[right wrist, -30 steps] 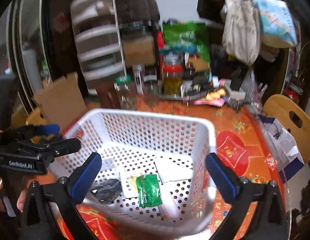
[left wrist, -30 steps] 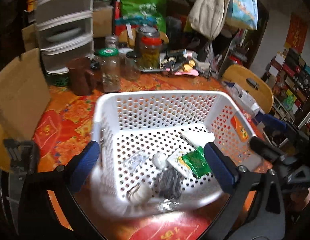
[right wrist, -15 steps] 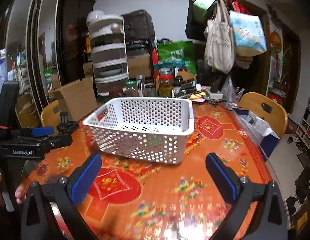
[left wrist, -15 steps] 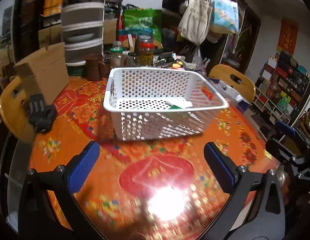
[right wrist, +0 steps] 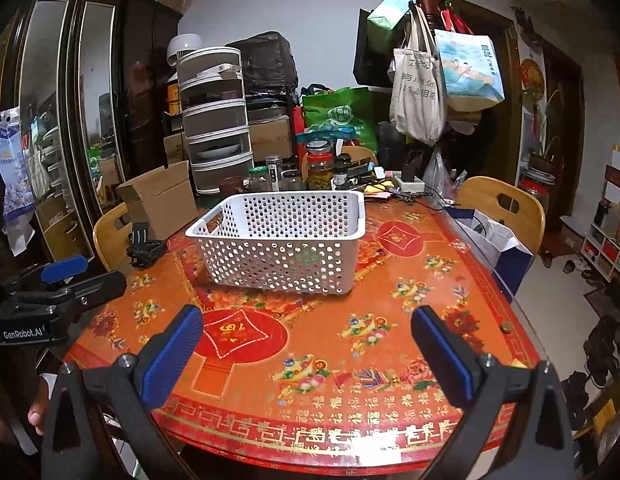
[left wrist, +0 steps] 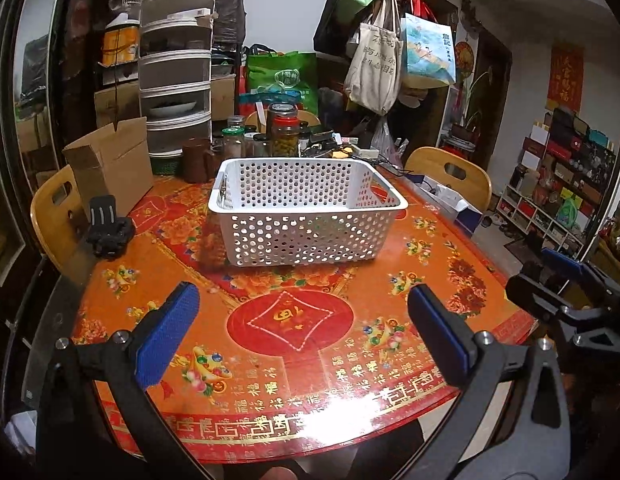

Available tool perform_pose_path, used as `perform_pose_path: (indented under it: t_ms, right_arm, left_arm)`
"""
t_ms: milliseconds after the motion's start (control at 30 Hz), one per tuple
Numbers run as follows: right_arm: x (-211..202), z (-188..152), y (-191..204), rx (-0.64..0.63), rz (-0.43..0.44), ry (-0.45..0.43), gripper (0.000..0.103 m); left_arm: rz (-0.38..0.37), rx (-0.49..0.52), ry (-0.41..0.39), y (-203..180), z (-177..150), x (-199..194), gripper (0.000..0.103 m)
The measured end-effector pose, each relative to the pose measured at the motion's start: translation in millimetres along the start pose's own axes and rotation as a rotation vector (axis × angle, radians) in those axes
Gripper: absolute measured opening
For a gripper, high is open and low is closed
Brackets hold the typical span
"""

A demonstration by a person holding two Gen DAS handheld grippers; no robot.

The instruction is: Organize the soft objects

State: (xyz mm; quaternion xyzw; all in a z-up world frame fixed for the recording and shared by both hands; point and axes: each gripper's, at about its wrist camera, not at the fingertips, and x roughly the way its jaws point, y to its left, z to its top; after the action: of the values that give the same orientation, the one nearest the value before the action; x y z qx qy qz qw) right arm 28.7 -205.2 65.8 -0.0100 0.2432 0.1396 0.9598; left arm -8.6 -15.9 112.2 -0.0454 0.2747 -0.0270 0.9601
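Note:
A white perforated basket [left wrist: 306, 208] stands on the red and orange table [left wrist: 294, 320]; it also shows in the right wrist view [right wrist: 286, 240]. Its contents are mostly hidden by the walls; a green item shows faintly through the holes [right wrist: 304, 258]. My left gripper [left wrist: 304, 334] is open and empty, well back from the basket over the table's near edge. My right gripper [right wrist: 308, 354] is open and empty, also far back. The left gripper shows at the left in the right wrist view [right wrist: 66, 280], and the right gripper shows at the right in the left wrist view [left wrist: 558, 280].
Jars [left wrist: 284, 136], a brown mug [left wrist: 196, 160], a cardboard box [left wrist: 110, 164] and a stacked drawer unit [left wrist: 176, 80] crowd the table's far side. A black clamp-like object [left wrist: 108, 228] lies at the left edge. Wooden chairs [left wrist: 454, 176] stand around. Bags hang on a coat stand [right wrist: 422, 92].
Both grippers have pulled back and away from the basket, from just over it to the table's near edge. The basket now looks smaller and its contents are hidden behind its walls.

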Motion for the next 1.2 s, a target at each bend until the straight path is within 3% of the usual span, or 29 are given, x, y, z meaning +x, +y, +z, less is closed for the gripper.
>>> perform_pose_path:
  t_ms: [1200]
  right_arm:
    - [2.1, -1.0, 0.1, -0.011, 0.03, 0.009, 0.103]
  left_arm:
    - [0.01, 0.014, 0.016, -2.6, 4.7, 15.9, 0.103]
